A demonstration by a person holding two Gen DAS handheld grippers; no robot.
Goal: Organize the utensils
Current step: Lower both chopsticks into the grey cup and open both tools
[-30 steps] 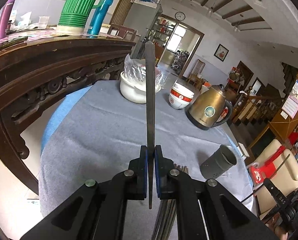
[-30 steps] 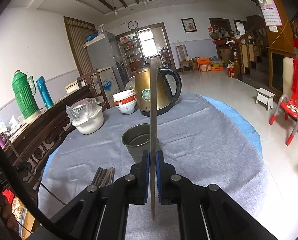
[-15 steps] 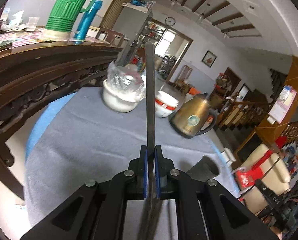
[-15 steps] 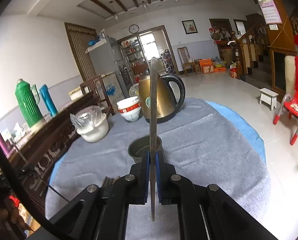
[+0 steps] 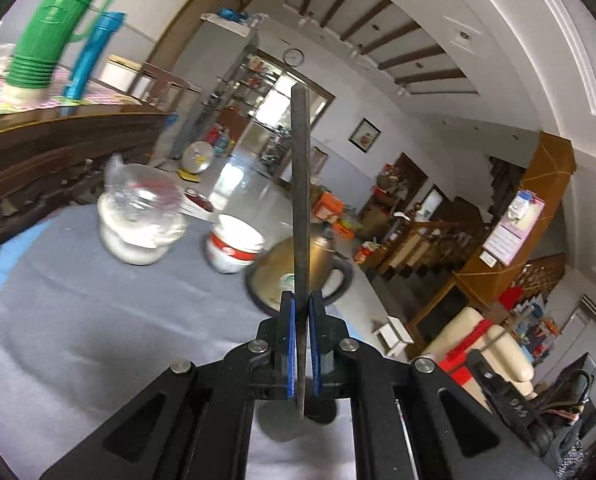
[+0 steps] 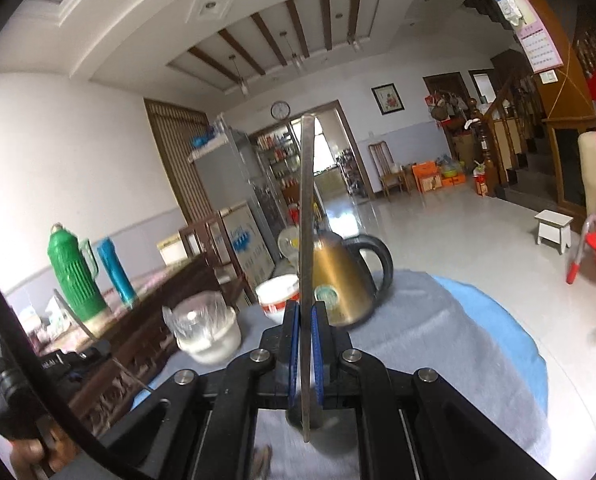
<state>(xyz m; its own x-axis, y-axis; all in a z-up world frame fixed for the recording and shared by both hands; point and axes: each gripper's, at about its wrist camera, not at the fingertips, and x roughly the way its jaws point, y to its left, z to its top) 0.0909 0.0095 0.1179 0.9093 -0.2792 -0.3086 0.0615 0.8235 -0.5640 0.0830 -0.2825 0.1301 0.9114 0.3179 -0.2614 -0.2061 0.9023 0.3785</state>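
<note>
Each pair of tongs is clamped on one thin utensil standing upright between its pads — a dark flat strip in the left tongs [image 5: 300, 312] and a paler metal strip [image 6: 306, 240] in the right tongs [image 6: 306, 320]. Both look light, stiff and slick, so a low grip near the end, as here, seems right, though the long free length could swing or slip. Beyond the left tongs the dark strip [image 5: 300, 184] hides much of the brass kettle [image 5: 273, 280] on the grey desk [image 5: 77, 320]; only the right view shows that kettle [image 6: 338, 276] nearly whole, a dark rounded shape below its tongs which cannot be made out, and the other rig at far left.
</note>
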